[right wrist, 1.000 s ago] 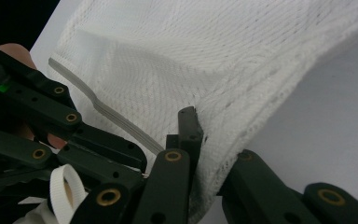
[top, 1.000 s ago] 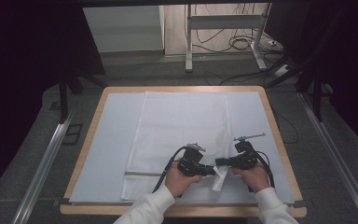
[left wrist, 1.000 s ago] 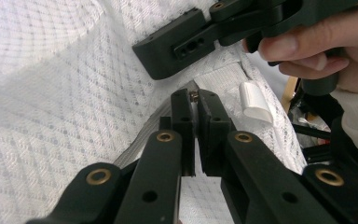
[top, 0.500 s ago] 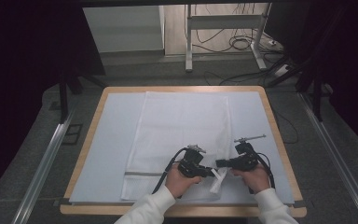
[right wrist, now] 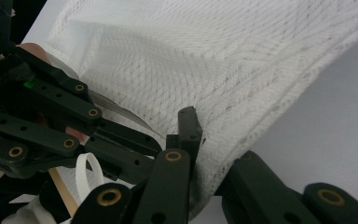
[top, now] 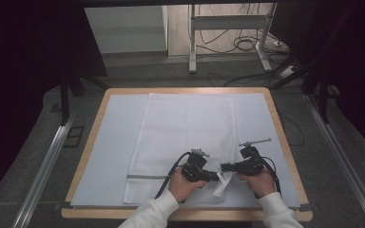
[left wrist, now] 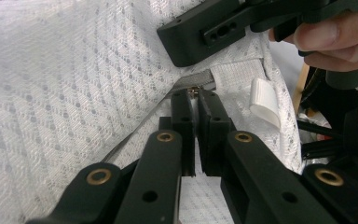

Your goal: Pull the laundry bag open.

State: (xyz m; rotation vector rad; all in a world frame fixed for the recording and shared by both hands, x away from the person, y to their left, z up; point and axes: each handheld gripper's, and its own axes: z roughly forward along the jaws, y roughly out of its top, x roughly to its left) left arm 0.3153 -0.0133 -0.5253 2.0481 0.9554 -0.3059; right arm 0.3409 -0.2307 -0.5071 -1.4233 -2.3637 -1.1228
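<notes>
Nearest the person, the left gripper (left wrist: pixel 195 100) has its jaws clamped on the zipper pull (left wrist: pixel 194 91) of the white mesh laundry bag (top: pixel 185 133), and the right gripper (right wrist: pixel 193 140) pinches the bag's corner (good anchor). Best bet: keep the fabric taut and pull straight along the zipper; beyond, the bag lies flat across the counter (top: pixel 266 118).

A wooden-edged surface (top: pixel 285 142) stood on the grey floor (top: pixel 342 190), covered almost to its rim by a pale blue sheet (top: pixel 119 137). A white mesh bag (top: pixel 185 128) lay flat on that sheet, lengthwise down the middle, its near right corner lifted off it.
</notes>
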